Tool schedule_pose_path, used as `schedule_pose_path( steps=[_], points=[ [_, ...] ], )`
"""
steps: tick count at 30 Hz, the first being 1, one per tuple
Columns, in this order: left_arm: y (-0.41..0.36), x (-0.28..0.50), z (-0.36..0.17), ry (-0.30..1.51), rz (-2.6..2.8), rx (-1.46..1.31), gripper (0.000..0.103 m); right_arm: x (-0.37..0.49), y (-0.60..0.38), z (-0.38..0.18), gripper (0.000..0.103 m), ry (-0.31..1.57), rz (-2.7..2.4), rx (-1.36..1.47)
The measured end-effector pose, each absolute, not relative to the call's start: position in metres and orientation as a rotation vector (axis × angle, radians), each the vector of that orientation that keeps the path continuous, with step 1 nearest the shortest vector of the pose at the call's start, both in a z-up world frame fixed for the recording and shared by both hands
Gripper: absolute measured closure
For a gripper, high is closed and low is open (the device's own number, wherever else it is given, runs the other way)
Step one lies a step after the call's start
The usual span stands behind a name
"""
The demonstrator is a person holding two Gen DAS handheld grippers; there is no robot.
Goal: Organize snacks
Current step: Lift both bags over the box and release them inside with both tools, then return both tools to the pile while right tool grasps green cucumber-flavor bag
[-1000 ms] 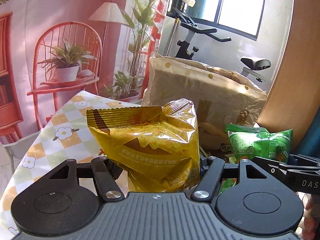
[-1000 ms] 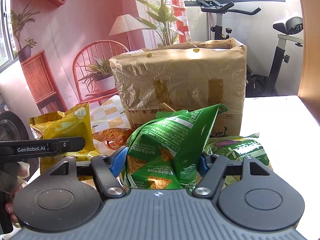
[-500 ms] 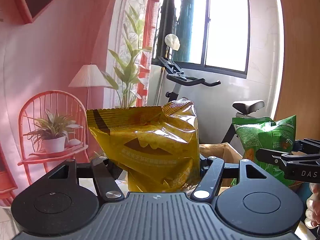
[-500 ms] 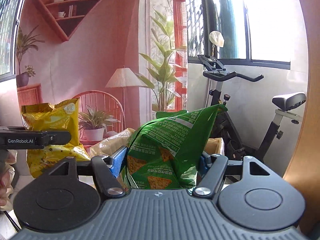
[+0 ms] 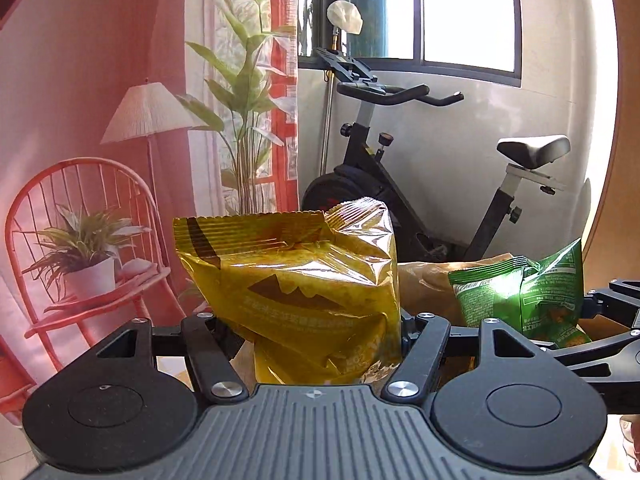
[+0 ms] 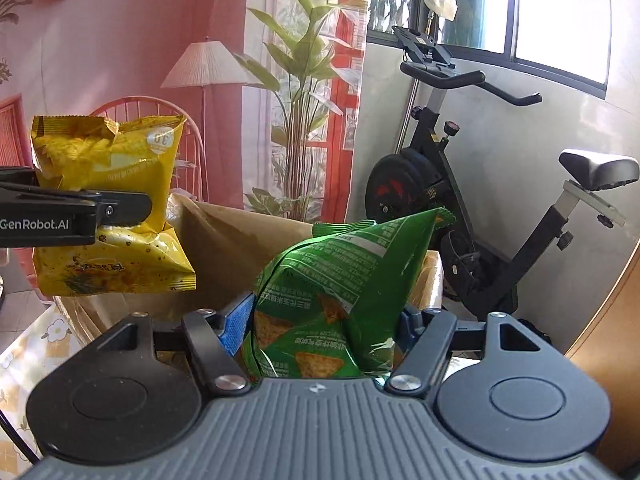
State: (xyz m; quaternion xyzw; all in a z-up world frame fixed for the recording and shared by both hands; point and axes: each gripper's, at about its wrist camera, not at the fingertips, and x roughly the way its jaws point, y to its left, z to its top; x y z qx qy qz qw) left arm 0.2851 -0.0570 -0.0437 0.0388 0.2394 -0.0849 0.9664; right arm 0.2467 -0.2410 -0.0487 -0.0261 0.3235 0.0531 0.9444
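Transport is in hand: a yellow snack bag (image 5: 296, 300) is pinched in the left gripper (image 5: 308, 322), a green snack bag (image 6: 336, 300) in the right gripper (image 6: 324, 320), both held above the paper-lined box (image 6: 224, 248) (apparently open-topped); lowering and release are called for next.

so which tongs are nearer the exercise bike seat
Right, as far as these views show. The right tongs, shut on the green snack bag, sit nearer the bike seat; the left tongs, holding the yellow snack bag, are further left.
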Motion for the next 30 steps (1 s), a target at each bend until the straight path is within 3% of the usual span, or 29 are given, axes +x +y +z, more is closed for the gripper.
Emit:
schedule_pose_path(
  steps=[4, 6, 9, 11, 15, 30],
  points=[
    [-0.051, 0.29, -0.054, 0.514, -0.174, 0.07, 0.029, 0.248, -0.249, -0.061, 0.028, 0.699, 0.094, -0.038],
    [-0.047, 0.287, -0.056, 0.524, -0.182, 0.066, 0.019, 0.246, -0.253, -0.064, 0.026, 0.71, 0.088, -0.017],
    [-0.041, 0.282, -0.055, 0.516, -0.186, 0.049, 0.012, 0.24, -0.258, -0.061, 0.017, 0.695, 0.087, 0.016],
    [-0.038, 0.28, -0.054, 0.522, -0.194, 0.036, 0.012, 0.236, -0.258, -0.057, 0.01, 0.678, 0.092, 0.023],
    [-0.035, 0.269, -0.05, 0.518, -0.203, 0.027, 0.011, 0.225, -0.255, -0.049, 0.008, 0.662, 0.094, 0.019],
    [-0.011, 0.197, -0.034, 0.484, -0.243, -0.042, 0.011, 0.161, -0.252, -0.019, 0.008, 0.588, 0.124, 0.085]
  ],
)
